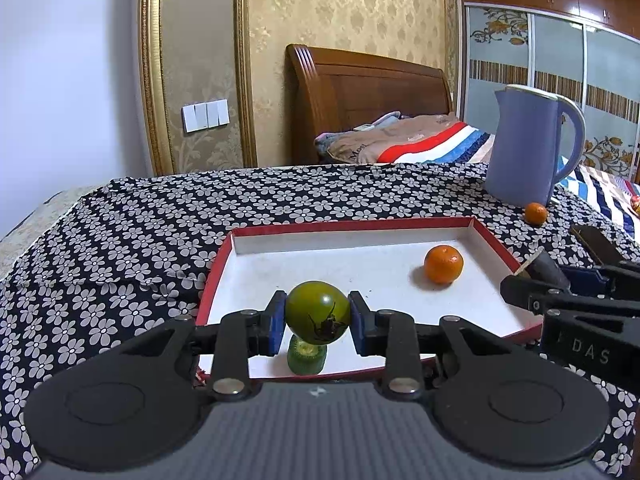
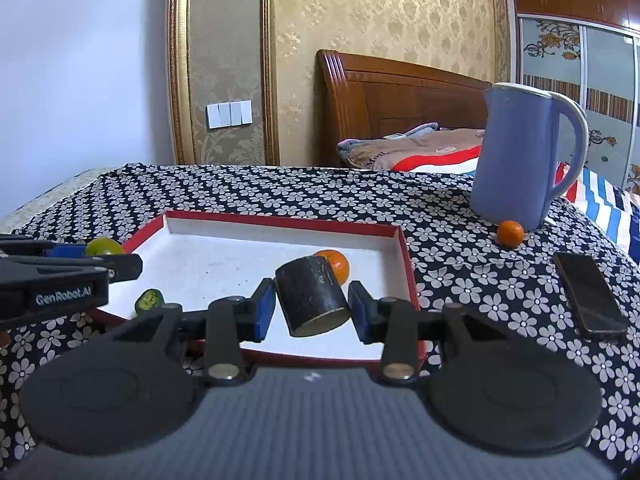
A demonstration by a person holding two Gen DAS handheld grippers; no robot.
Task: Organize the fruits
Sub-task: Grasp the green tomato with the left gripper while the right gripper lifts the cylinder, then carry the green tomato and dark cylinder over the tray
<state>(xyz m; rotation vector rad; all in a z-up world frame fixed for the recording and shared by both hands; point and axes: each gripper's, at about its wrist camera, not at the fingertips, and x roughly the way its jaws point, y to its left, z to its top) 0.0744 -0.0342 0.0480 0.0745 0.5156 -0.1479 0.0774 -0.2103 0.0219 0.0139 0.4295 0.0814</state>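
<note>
Left wrist view: left gripper (image 1: 317,319) clamped on a green tomato (image 1: 317,312), held above the near edge of the red-rimmed tray (image 1: 496,246); a small green fruit piece (image 1: 306,356) sits on the tray floor right under it, an orange (image 1: 443,264) toward the tray's far right corner, a smaller orange (image 1: 535,213) outside the tray beside the blue jug (image 1: 524,148). Right wrist view: right gripper (image 2: 312,307) clamped on a dark cylinder (image 2: 311,295), tilted, over the tray's near right part, the orange just behind it; a dark phone (image 2: 590,297) lies right of the tray on the flowered cloth (image 2: 280,192).
</note>
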